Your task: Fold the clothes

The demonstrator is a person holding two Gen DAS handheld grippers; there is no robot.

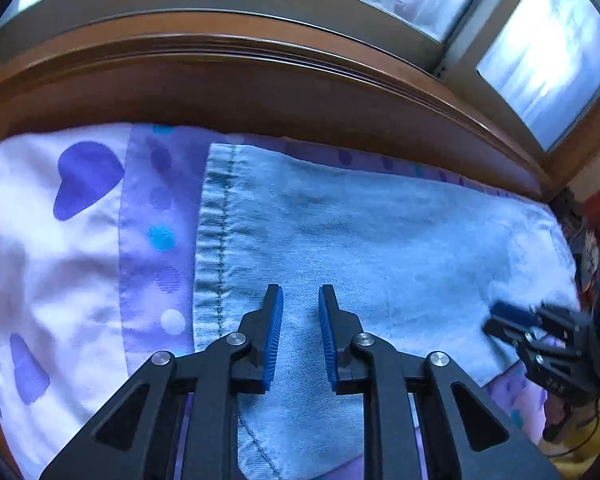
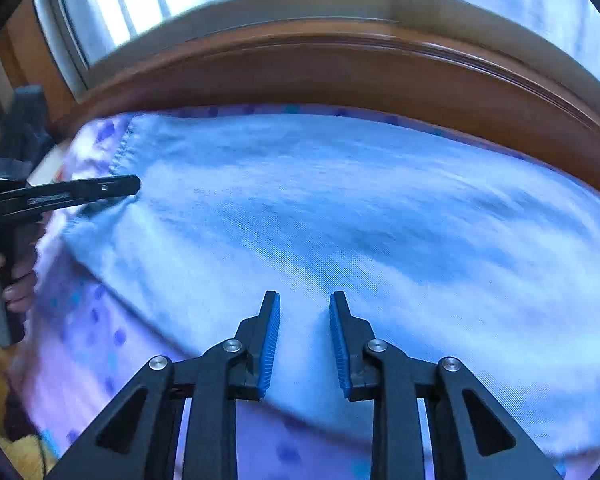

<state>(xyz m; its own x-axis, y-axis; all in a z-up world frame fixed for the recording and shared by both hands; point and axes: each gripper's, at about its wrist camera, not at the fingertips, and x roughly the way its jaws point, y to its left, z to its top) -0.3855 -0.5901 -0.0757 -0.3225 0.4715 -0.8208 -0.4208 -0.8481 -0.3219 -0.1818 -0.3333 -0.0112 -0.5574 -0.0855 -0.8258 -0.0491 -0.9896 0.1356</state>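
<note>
Both the left gripper (image 1: 300, 300) and right gripper (image 2: 305, 304) hover slightly spread, empty, over the jeans (image 1: 360, 232) on the bedsheet (image 1: 60, 280).

Garment (image 1: 380, 240): pale blue woven cotton twill, matt, faint diagonal rib, stitched hem puckered along one edge.
Bedsheet (image 1: 28, 216): thin smooth cloth, matt, printed with purple hearts and dots.
Bed frame (image 1: 260, 92): brown wood, polished, low sheen, grooved moulding.
Window frame (image 2: 260, 4): grey metal, satin.
Left tool (image 1: 300, 336): matt black plastic arms, bright metal rivets, ribbed blue rubber pads (image 1: 274, 340).
Right tool (image 2: 305, 344): the same finish.
</note>
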